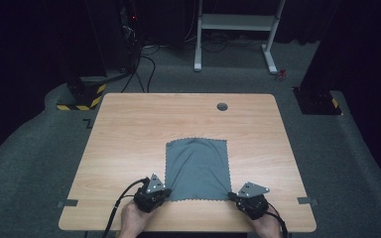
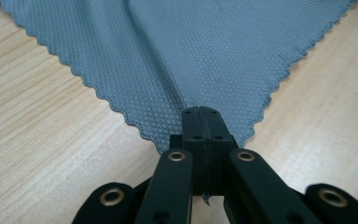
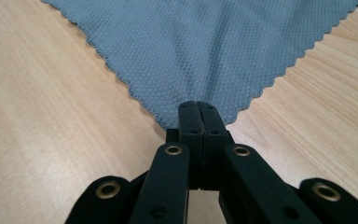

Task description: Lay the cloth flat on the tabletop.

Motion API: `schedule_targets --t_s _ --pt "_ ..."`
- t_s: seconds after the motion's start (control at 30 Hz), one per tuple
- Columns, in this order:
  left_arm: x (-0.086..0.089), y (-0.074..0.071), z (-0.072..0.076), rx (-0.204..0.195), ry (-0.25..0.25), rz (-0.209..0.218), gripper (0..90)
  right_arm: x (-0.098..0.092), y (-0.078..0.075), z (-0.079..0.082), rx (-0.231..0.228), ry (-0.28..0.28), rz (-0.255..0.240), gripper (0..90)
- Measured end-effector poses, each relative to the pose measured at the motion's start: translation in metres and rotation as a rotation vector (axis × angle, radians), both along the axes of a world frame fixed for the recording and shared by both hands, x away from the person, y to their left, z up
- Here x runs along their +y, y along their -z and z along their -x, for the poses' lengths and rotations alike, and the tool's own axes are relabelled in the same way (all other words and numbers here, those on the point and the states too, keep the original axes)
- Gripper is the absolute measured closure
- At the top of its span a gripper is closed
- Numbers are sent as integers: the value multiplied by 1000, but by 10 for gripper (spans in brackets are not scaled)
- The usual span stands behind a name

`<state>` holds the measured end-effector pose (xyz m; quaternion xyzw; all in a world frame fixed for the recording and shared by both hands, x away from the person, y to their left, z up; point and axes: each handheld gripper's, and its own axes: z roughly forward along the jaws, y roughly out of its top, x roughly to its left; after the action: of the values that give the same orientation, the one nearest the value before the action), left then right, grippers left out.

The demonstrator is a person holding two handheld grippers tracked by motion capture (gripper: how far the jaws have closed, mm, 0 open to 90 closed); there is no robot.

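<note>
Now each hand-held gripper, left [image 2: 200,112] and right [image 3: 198,106], is clamped on a near corner of the cloth [image 1: 197,168]; lift both evenly, keeping the edge taut above the worktop [image 1: 129,129].

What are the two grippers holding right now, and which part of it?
Both hold the grey cloth by its near corners: the left gripper is clamped on the near left corner, the right gripper on the near right corner. The rest lies flat on the table.
</note>
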<state>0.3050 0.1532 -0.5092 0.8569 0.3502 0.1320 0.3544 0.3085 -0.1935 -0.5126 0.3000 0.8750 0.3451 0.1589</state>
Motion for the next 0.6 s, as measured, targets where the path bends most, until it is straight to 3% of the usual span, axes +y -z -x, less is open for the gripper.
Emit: schedule_targets --t_s 0.17,0.37,0.43,0.47,0.5,0.53,0.57,0.6 --pt "3 -2 13 20 40 6 900 -2 -6 12 2 -28 13 900" --pt "4 2 16 39 44 4 892 0 -4 21 26 -70 21 886" --pt "4 0 10 39 30 32 790 2 -3 17 28 -73 -3 808" --pt "3 -1 5 41 24 50 735 3 -7 8 24 -50 -53 776" --pt "3 -2 -3 35 14 60 735 3 -7 8 24 -50 -53 776" --pt "3 -3 -11 28 -12 70 697 3 -9 0 23 -38 -80 776" --pt "4 -2 -32 24 -76 70 644 5 -12 -21 9 -1 -107 777" --pt "4 -2 -32 24 -76 70 621 5 -12 -21 9 -1 -107 777"
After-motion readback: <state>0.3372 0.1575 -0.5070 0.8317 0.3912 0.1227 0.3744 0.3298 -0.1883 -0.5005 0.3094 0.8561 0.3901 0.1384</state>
